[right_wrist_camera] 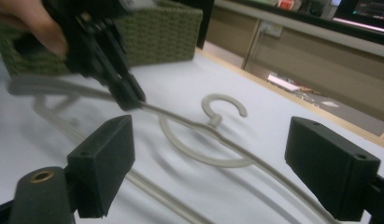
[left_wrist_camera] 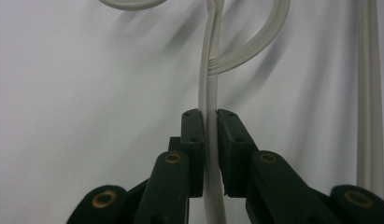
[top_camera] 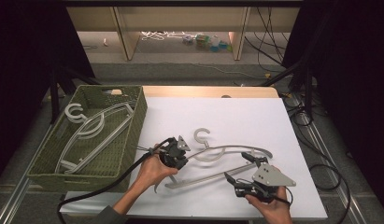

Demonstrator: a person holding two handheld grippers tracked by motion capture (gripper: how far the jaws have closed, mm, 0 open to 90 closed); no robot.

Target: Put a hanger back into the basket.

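A pale grey plastic hanger (top_camera: 208,145) lies on the white table (top_camera: 255,121), hook pointing away from me. My left gripper (top_camera: 179,161) is shut on the hanger's left arm. In the left gripper view the two black jaws (left_wrist_camera: 209,126) pinch the thin rail of the hanger (left_wrist_camera: 209,84). My right gripper (top_camera: 237,166) hovers over the hanger's right half with its jaws wide apart and nothing between them. The right gripper view shows its open gripper (right_wrist_camera: 213,163), the hanger (right_wrist_camera: 214,120) beyond, and the left gripper (right_wrist_camera: 133,100) clamped on it.
A green woven basket (top_camera: 138,126) stands at the table's left with a second grey hanger (top_camera: 94,126) inside; it also appears behind the left hand (right_wrist_camera: 166,32). Cables trail from both grippers. Black stands and loose cables flank the table.
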